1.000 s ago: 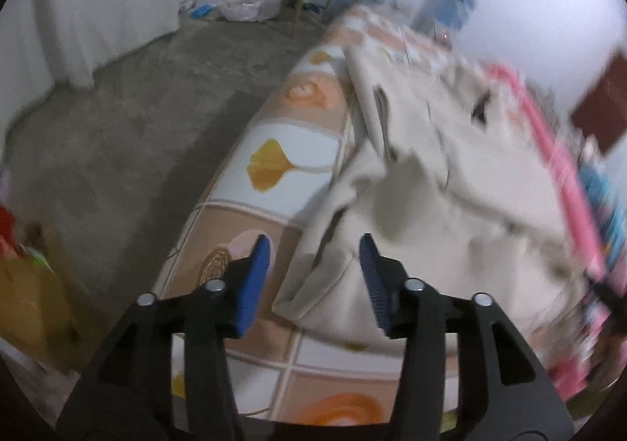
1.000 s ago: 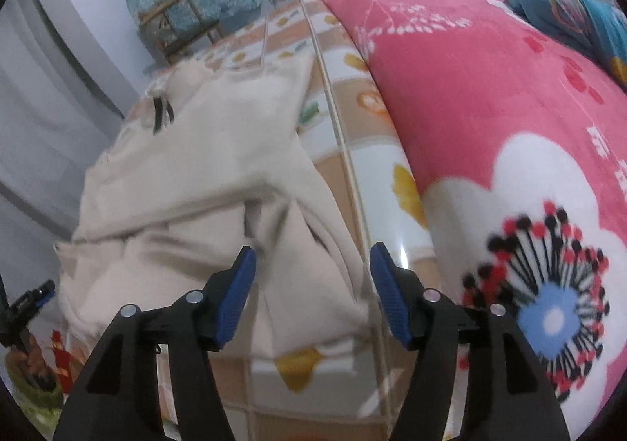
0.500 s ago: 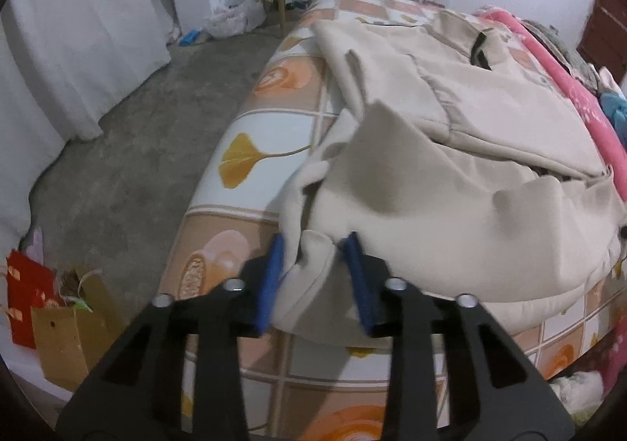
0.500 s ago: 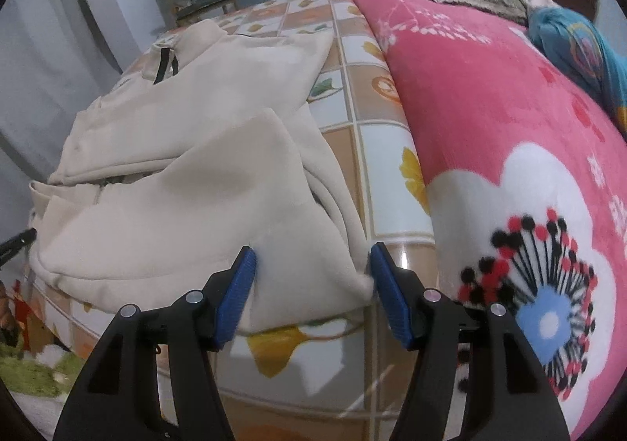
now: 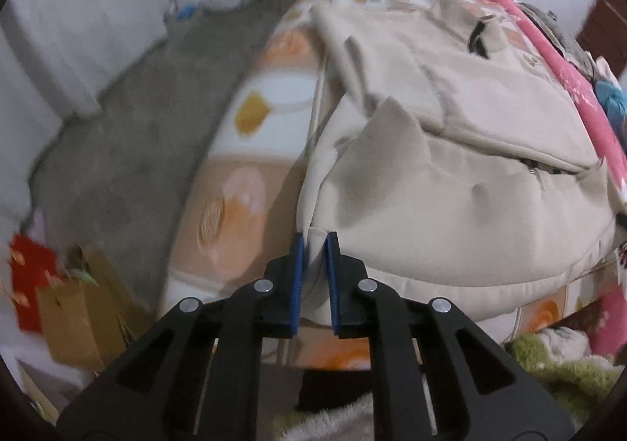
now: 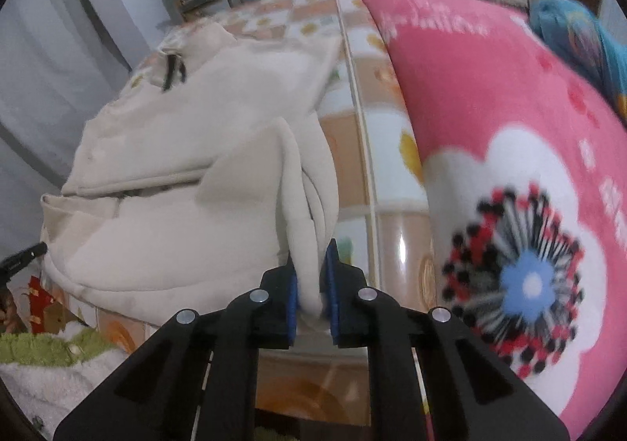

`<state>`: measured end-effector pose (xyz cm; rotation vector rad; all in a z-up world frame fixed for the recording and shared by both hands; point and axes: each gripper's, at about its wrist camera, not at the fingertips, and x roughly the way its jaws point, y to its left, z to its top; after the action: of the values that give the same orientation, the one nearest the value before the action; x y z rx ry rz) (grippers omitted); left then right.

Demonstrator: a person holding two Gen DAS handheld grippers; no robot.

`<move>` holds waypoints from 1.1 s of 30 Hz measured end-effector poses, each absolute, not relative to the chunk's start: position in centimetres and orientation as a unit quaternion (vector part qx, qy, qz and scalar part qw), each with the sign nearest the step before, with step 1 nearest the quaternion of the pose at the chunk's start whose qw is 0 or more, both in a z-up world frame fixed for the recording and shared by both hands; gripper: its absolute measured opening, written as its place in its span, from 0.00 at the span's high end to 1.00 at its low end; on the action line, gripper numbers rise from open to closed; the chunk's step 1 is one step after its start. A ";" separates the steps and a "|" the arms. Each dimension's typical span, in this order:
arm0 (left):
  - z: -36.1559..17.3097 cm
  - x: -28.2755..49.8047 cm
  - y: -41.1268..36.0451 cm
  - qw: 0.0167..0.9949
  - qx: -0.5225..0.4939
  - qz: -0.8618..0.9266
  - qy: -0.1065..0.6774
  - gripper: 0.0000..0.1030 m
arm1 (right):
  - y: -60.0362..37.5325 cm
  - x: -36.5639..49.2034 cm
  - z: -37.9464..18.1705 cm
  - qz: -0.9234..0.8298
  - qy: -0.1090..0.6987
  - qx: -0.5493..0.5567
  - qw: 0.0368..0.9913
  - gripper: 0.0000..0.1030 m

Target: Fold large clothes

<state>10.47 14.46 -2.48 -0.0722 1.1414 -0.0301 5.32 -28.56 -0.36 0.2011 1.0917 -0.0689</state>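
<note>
The cream jacket lay spread on the bed, collar toward twelve o'clock, and this was the gripping step. The left gripper and right gripper each had narrow jaws closing on a near hem corner (fabric pinched between them). Next, I judged, both corners should lift together toward the collar.

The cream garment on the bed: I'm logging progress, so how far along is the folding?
Early on. Done: the cream garment lies on the bed, near part bunched over itself, no tidy fold visible. In hand: the left gripper and right gripper each pinch a near-edge corner, jaws closing on cloth. Left: lifting that edge, carrying it over, flattening.
</note>
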 end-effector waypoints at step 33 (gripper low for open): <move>0.3 11.3 1.5 0.888 0.055 -0.192 0.413 0.96 | -19.7 10.2 1.2 0.014 0.480 0.008 0.877 0.98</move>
<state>11.32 1.51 0.30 0.1151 0.8586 -0.3984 10.21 -19.73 1.19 0.0159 1.0005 0.0288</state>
